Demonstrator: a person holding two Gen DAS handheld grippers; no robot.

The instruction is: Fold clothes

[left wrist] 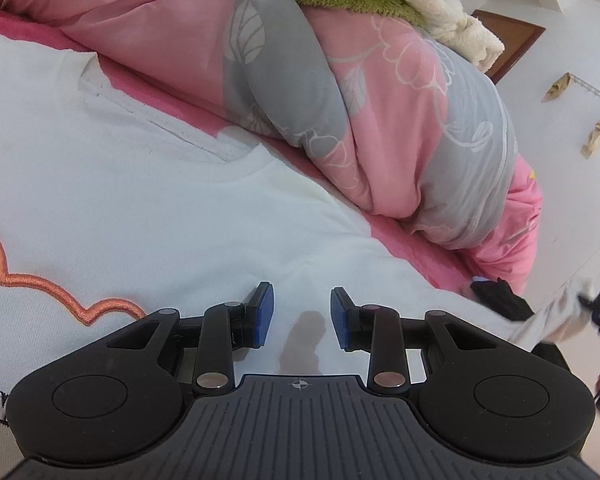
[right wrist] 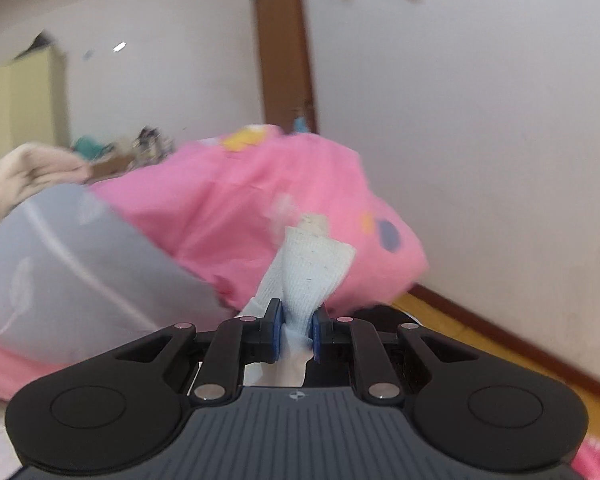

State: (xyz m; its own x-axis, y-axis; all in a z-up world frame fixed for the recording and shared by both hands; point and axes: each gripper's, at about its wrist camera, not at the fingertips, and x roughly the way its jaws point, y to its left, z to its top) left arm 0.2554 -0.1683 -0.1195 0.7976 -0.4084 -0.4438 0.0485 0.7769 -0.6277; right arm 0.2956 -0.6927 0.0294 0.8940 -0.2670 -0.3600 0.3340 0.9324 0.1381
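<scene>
Right now my right claw [right wrist: 296, 330] is pinching the white sweatshirt's cuff [right wrist: 314, 268], lifting the sleeve off the bed's right edge, while my left claw [left wrist: 302, 316] is hovering part-open over the white sweatshirt [left wrist: 140, 208] spread on the bed [left wrist: 400, 236]. Pulling too hard is risking dragging the body askew, I judge, since nothing is pinning it; a bunched pink quilt [left wrist: 380, 100] is crowding the far edge, beneath white walls [right wrist: 480, 120].

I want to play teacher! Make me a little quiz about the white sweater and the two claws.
1. True or false: the left claw is clamped on the white sweater.
2. What does the right claw pinch? A) sleeve cuff B) green blanket C) nothing
3. What colour is the stitched outline on the sweater?

Key: 1. False, it is open above the cloth. 2. A, the white sleeve cuff. 3. Orange.
</scene>
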